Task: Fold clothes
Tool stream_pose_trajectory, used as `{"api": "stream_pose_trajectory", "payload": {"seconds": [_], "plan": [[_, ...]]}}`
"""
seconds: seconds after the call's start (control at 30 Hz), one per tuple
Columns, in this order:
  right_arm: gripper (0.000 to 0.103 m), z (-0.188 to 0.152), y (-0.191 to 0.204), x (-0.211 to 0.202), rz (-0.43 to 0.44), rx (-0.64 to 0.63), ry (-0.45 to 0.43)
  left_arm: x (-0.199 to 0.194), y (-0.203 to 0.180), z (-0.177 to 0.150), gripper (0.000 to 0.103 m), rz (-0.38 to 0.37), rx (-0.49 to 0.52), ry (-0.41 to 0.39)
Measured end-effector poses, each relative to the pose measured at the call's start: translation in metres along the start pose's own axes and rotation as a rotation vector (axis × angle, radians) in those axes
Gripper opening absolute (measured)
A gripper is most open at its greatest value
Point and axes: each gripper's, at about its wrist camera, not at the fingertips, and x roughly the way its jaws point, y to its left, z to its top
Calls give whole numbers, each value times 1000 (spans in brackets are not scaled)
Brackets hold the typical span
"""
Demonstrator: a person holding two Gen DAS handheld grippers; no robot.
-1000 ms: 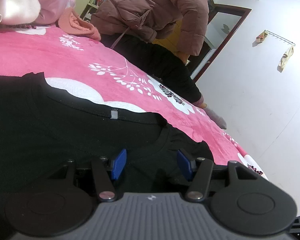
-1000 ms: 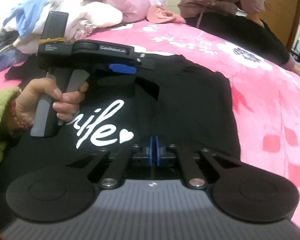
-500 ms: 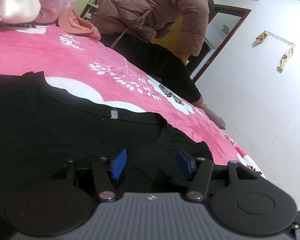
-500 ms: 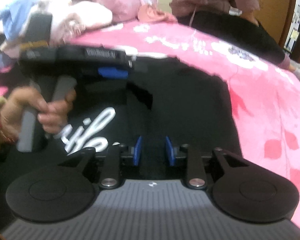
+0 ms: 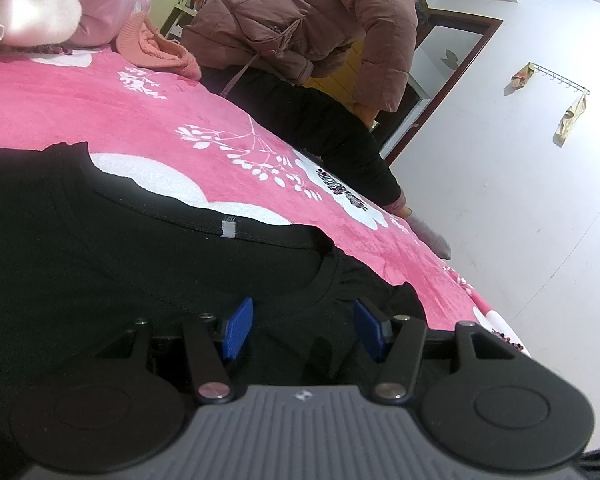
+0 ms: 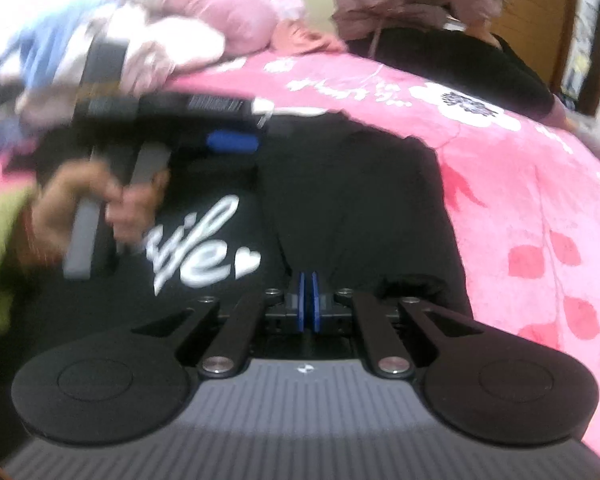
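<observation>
A black T-shirt with white script lettering lies spread on the pink floral blanket. My left gripper rests low on the shirt just behind the collar and its grey label. Its blue pads stand apart, with loose cloth under them. In the blurred right wrist view a hand holds that left gripper over the shirt's upper part. My right gripper sits at the middle of the shirt. Its blue pads are pressed together, and creases in the cloth run to them.
A heap of pink, white and blue clothes lies at the back left of the bed. A person in a brown padded jacket sits on the far edge. A pink knit garment lies next to that person. Bare blanket stretches right of the shirt.
The right gripper's pads were together, opened half a second ago, and are together again on the shirt's middle. The left gripper and its view have not changed.
</observation>
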Motion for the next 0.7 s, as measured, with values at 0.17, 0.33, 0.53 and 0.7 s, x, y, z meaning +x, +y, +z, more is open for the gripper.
{"api": "stream_pose_trajectory", "payload": {"seconds": [0.17, 0.33, 0.53, 0.7], "plan": [[12, -5, 7, -4, 25, -59, 13, 0, 1, 0, 58, -4, -4, -1], [21, -2, -31, -26, 270, 152, -32, 0, 2, 0, 58, -8, -11, -2], [21, 8, -79, -32, 179, 169, -64, -4, 0, 10, 57, 10, -37, 48], [29, -1, -48, -37, 169, 2, -80, -10, -23, 8, 58, 81, 82, 134]]}}
